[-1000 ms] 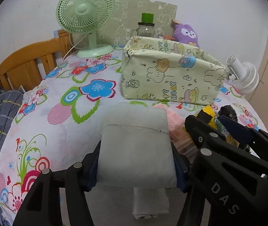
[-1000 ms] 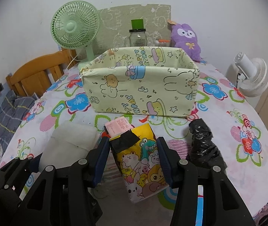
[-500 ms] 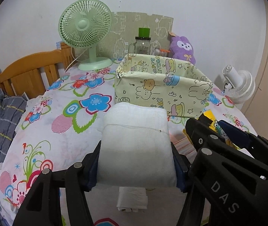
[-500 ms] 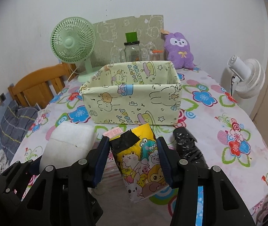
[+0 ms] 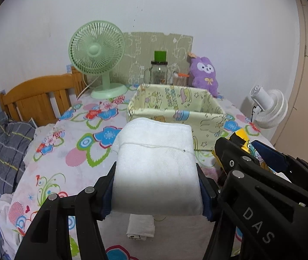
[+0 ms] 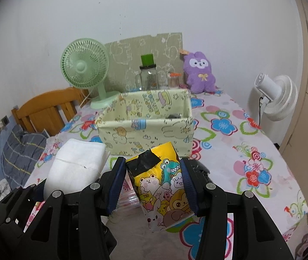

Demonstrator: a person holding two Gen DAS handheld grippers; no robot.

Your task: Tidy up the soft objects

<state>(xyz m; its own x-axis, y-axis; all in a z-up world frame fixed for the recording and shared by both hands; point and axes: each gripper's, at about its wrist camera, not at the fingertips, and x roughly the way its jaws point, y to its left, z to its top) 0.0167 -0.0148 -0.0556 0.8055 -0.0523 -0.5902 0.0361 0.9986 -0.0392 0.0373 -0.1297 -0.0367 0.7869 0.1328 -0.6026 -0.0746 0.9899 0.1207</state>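
Nearest to us, our left gripper [image 5: 157,186] has its fingers closed on a folded white towel [image 5: 156,164], squeezing it from both sides and holding it clear of the bench [image 5: 52,169] with its flowered cloth. Beside it, our right gripper [image 6: 155,186] has its fingers pressed against a yellow cartoon-printed packet [image 6: 160,186], which stands tilted between them, its top patched with black tape. Both loads hang above the near part of the bench, short of the box.

Under the towel a small folded white piece [image 5: 141,226] lies on the cloth, and just past the right-hand fingers we see something dark and crinkled [image 6: 199,170], mostly hidden. A pink item [image 6: 128,190] also shows below the packet.

Beyond these stands the pale fabric box [image 6: 145,125] with cartoon print, open at the top. Something dark sits inside it near the far right corner; we cannot tell what.

As we judge it, the task is partway: two soft things are in hand but not yet in the box, and a few pieces are left on the cloth. Against the wall stand a green fan [image 5: 97,58], a jar [image 5: 159,71] and a purple plush [image 6: 200,74].
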